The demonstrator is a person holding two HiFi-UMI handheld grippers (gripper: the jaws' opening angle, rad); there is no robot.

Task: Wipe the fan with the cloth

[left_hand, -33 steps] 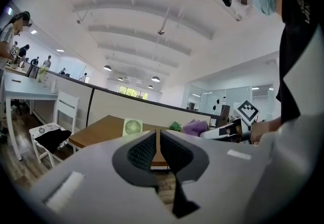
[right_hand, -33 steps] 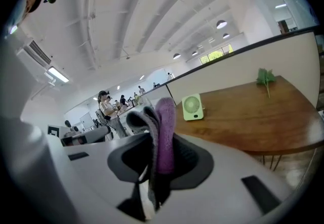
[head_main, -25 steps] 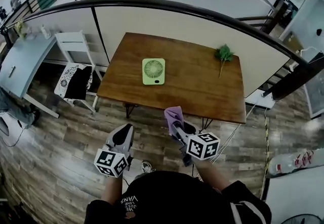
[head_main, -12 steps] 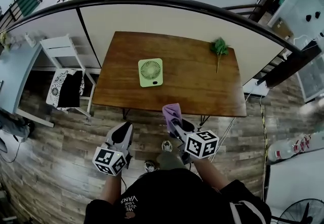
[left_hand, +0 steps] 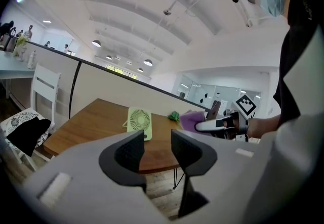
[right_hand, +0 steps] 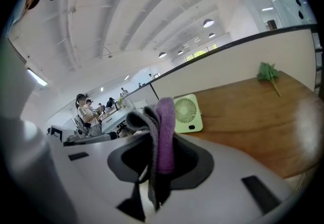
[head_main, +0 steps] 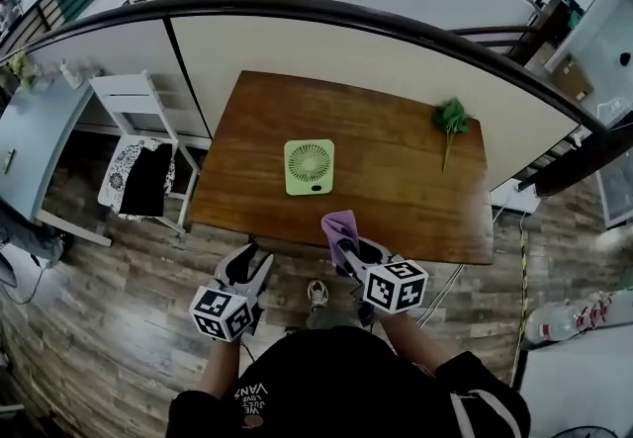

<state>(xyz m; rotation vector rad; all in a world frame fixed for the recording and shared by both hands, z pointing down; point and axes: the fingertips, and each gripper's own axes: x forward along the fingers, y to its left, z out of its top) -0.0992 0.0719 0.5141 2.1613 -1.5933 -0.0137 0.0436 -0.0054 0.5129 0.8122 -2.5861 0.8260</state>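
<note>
On table: fan | right gripper clamps cloth | left gripper jaws opening, empty

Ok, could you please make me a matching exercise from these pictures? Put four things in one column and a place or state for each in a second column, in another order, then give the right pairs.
Things
1. fan
2. cloth
3. leafy sprig
4. white chair

Place or state
a. on the floor, left of the table in the head view
b. near the table's far right corner
c. clamped in the right gripper
d. near the middle of the table

Pairs: 1-d, 2-c, 3-b, 4-a
</note>
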